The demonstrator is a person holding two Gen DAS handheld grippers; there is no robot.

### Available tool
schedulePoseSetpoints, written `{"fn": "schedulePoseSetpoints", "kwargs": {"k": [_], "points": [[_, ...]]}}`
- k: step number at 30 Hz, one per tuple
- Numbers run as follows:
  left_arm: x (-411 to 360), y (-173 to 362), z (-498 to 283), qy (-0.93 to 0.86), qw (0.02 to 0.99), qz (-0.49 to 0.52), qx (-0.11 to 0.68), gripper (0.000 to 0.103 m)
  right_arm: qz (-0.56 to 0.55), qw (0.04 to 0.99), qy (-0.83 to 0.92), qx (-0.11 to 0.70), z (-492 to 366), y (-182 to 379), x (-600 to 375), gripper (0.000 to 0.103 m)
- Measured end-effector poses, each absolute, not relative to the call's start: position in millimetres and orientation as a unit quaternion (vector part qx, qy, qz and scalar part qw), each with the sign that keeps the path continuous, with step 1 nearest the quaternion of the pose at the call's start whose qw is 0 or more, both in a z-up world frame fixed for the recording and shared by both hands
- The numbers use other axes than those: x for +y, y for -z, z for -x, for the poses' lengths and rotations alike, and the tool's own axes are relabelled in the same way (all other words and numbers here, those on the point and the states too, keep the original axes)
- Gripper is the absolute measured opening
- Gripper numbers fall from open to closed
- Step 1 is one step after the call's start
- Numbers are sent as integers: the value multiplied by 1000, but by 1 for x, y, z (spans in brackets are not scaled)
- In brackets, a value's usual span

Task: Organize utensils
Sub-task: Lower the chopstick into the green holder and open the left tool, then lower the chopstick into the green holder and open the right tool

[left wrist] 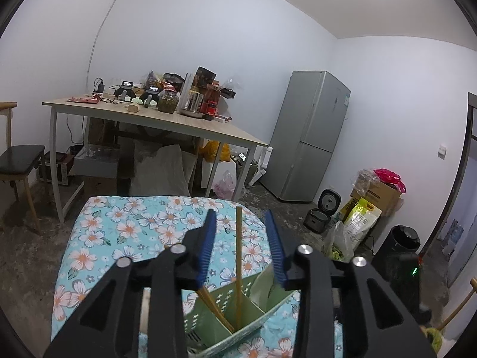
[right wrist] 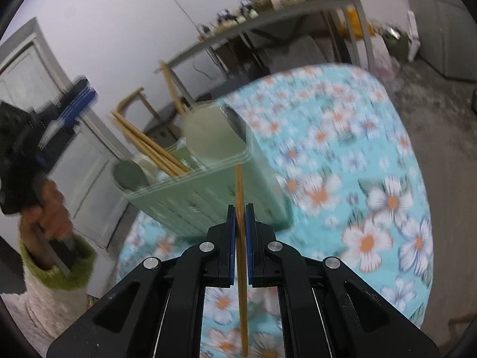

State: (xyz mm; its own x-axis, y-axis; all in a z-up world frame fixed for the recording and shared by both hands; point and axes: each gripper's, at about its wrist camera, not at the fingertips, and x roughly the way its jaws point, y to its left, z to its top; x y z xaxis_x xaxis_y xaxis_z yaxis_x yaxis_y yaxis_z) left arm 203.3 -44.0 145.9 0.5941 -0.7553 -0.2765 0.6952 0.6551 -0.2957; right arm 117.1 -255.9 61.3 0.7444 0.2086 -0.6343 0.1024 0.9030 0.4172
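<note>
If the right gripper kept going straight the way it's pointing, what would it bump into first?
Probably the green utensil holder: it stands just beyond the right gripper, which is shut on a wooden chopstick. The chopstick's tip would likely reach it first, though the blur makes depth hard to judge.

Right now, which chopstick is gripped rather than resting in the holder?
The lone chopstick clamped in the right claw; the others lean inside the green holder.

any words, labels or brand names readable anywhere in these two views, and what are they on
None can be read.
Yellow bag by the cardboard box: dark print, too small to read.
Fridge: a sticker near its top edge, too small to read.
Red bottle on the far table: label too small to read.
Right wrist view: blurred, no text legible.
</note>
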Motion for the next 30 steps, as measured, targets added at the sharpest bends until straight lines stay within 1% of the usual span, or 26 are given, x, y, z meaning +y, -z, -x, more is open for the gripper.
{"fn": "schedulePoseSetpoints", "kwargs": {"k": [10,16,18,23,30], "points": [[-5,-134,-172,394,894,82,197,52,-181,952,-86,230,-137,-168,-244,4],[19,-114,-150,387,893,84,214,61,-168,962,-110,183,-153,-212,-240,4],[24,-104,-142,387,892,76,221,66,-161,966,-110,170,-159,-220,-238,4],[30,-77,-123,387,886,63,247,72,-150,971,-95,162,-178,-224,-234,4],[35,-50,-112,380,880,72,275,78,-128,970,-72,193,-201,-193,-225,4]]}}
